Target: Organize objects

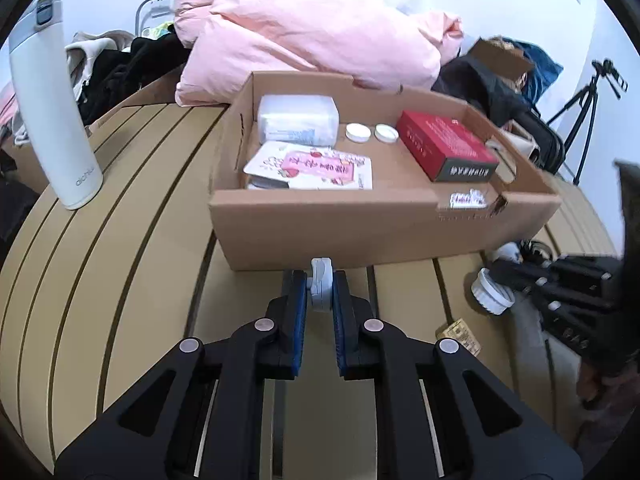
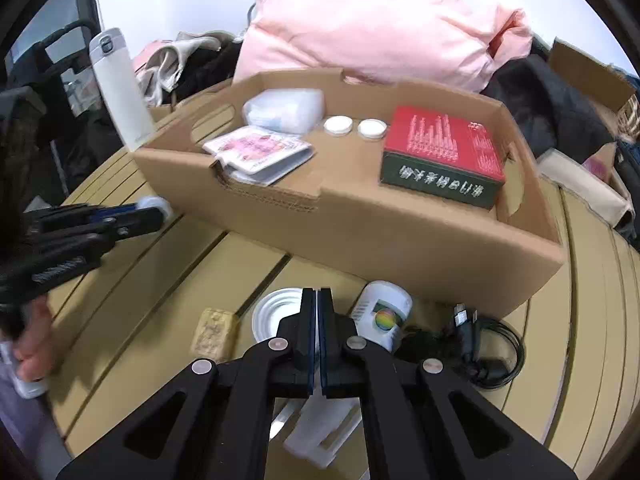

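Pinched between the blue pads of the left gripper point(image 1: 320, 288) is a small white cap-like piece point(image 1: 321, 284), held just in front of the cardboard box point(image 1: 360, 232). Right gripper point(image 2: 319, 300) has its jaws pressed together on the rim of a white round lid point(image 2: 272, 312), also in front of the box, beside a white bottle point(image 2: 384, 312). Inside the box lie a red carton point(image 2: 440, 148), two white caps point(image 2: 338, 125) and a pink packet point(image 2: 260, 152)
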The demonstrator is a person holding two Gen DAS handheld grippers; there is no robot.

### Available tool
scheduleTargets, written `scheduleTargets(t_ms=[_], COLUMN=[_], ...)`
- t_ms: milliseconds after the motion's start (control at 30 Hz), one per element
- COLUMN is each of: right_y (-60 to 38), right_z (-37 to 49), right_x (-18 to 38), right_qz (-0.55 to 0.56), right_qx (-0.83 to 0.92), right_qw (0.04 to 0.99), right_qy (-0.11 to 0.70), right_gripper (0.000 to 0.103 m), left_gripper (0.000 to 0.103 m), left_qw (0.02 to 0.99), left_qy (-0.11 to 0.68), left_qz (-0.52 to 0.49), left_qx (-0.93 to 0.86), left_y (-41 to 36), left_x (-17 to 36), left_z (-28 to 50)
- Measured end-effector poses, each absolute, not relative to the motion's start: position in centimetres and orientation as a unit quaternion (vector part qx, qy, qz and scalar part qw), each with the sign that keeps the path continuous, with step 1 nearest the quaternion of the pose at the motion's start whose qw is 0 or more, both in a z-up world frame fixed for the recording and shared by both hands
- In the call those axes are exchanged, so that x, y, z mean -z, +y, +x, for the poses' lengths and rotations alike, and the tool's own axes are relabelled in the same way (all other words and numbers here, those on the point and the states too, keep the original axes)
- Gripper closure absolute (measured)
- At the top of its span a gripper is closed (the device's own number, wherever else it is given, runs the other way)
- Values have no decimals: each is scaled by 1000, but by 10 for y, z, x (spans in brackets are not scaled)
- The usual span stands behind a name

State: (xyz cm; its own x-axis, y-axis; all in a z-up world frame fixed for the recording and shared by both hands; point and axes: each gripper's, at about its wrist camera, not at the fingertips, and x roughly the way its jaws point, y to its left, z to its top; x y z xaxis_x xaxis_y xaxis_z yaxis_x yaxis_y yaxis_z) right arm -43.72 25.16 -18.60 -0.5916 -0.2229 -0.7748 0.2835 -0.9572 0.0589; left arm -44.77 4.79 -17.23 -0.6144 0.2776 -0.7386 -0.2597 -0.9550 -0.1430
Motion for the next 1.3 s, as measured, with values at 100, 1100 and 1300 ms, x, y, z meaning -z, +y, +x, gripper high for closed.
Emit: scheduleTargets(t_ms=[100,1100,1300], right_y=[251,251,250], right_z=[-440,-447,-445], right_x=[189,196,189], right_qz=[436,444,448], right_qx=[886,886,885], right_qw=[152,119,124], right_qy=[36,57,34], right_gripper=[101,77,96], left_gripper=[94,94,94], left_qw=[149,125,147], left_qy=[-19,-17,-19], left_qz=[-411,-422,-384], left_qx=[-899,-898,-911], left_y=[44,43,45], left_x=[171,174,153], left_z=[-448,-450,-439])
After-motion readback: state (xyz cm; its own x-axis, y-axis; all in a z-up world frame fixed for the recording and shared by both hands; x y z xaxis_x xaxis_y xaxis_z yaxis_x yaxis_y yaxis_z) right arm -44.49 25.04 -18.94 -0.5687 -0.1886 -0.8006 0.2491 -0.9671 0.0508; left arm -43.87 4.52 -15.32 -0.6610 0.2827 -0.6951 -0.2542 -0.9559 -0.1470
